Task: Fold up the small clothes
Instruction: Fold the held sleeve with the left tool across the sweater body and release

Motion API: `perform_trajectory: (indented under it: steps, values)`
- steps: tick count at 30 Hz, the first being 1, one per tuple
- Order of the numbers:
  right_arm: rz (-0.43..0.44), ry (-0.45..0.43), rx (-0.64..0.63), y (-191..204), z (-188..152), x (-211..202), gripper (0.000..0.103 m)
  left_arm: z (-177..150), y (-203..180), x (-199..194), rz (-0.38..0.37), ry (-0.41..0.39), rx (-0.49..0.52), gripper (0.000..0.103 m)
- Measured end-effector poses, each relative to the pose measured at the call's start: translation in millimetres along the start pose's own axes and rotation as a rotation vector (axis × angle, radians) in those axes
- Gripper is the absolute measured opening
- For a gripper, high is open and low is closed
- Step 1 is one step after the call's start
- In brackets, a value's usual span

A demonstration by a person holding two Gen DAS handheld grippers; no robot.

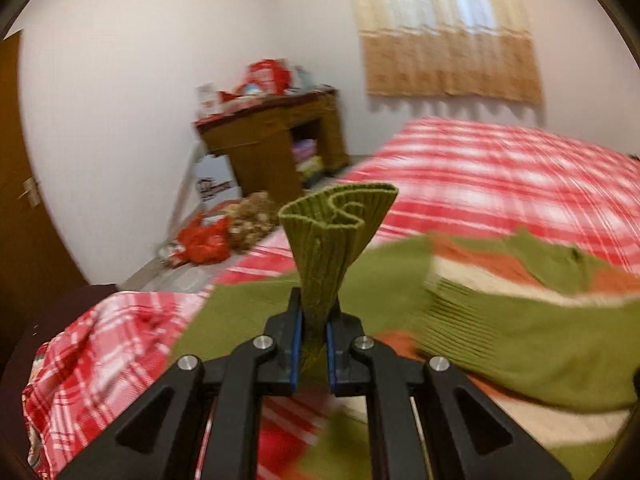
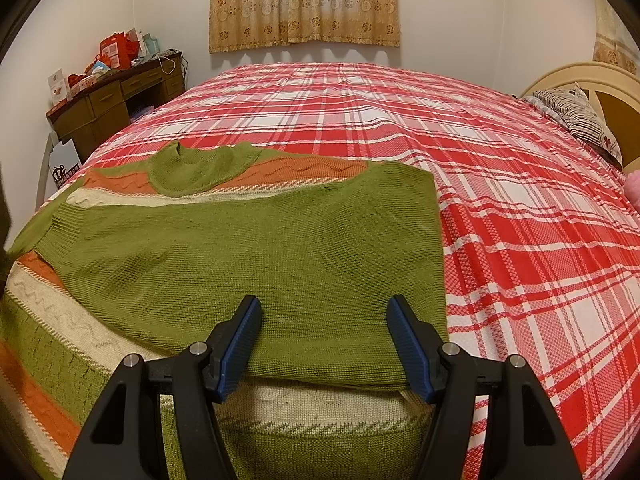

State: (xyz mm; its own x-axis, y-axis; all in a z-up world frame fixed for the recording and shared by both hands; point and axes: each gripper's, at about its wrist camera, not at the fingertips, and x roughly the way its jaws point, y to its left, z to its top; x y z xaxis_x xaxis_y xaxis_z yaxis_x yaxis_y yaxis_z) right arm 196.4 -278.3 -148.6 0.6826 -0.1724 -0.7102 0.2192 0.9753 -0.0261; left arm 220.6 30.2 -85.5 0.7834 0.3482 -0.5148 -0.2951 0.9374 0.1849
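Note:
A green knit sweater (image 2: 256, 248) with orange and cream stripes lies on the red plaid bed (image 2: 500, 184), one sleeve folded across its body. My left gripper (image 1: 314, 320) is shut on the ribbed green cuff (image 1: 338, 216) of the other sleeve, which fans out above the blue pads and is lifted off the bed. The rest of the sweater (image 1: 520, 320) lies blurred to the right in the left wrist view. Over the sweater's near part, my right gripper (image 2: 324, 308) hangs open with nothing between its fingers.
A brown desk (image 2: 116, 100) piled with red bags and boxes stands by the wall left of the bed. Red bags (image 1: 204, 240) lie on the floor. A striped pillow (image 2: 580, 116) and cream headboard (image 2: 592, 76) are at the right. A curtain (image 2: 304, 4) hangs behind.

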Motion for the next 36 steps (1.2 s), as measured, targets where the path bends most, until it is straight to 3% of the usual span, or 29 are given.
perform_trajectory:
  steps: [8, 15, 19, 21, 24, 26, 31, 33, 36]
  values:
    - [0.002, -0.003, 0.003, -1.1, 1.2, 0.1, 0.067, -27.5, -67.9, 0.5, -0.107, 0.093, 0.16, 0.01]
    - [0.002, -0.004, 0.002, -1.0, 0.5, -0.2, 0.067, -30.4, -74.4, 10.6, -0.139, 0.17, 0.165, 0.012]
    - [-0.003, -0.005, 0.0, -0.8, 1.0, 0.0, 0.067, -33.5, -78.4, 9.0, -0.136, 0.173, 0.183, 0.013]
    - [-0.002, -0.003, -0.001, -1.2, 1.5, 0.4, 0.067, -34.4, -78.7, 5.7, -0.14, 0.169, 0.201, 0.019]
    - [0.002, 0.003, -0.002, -1.3, 2.1, 1.6, 0.068, -36.1, -71.8, -5.7, -0.188, 0.161, 0.215, 0.039]
    - [-0.005, 0.009, -0.008, 1.0, 2.4, 2.5, 0.069, -36.1, -58.3, -15.0, -0.207, 0.151, 0.196, 0.065]
    - [-0.053, 0.016, -0.007, 10.0, 7.5, -5.4, 0.069, -35.3, -7.6, -27.4, -0.242, 0.129, 0.098, 0.085]
    - [0.013, -0.03, 0.032, 17.2, 12.2, -20.9, 0.069, -36.2, 11.4, -26.9, -0.223, 0.108, 0.058, 0.095]
    - [0.216, -0.071, 0.087, 40.1, 24.8, -40.8, 0.069, -40.0, 33.1, -15.8, -0.157, 0.1, -0.025, 0.097]
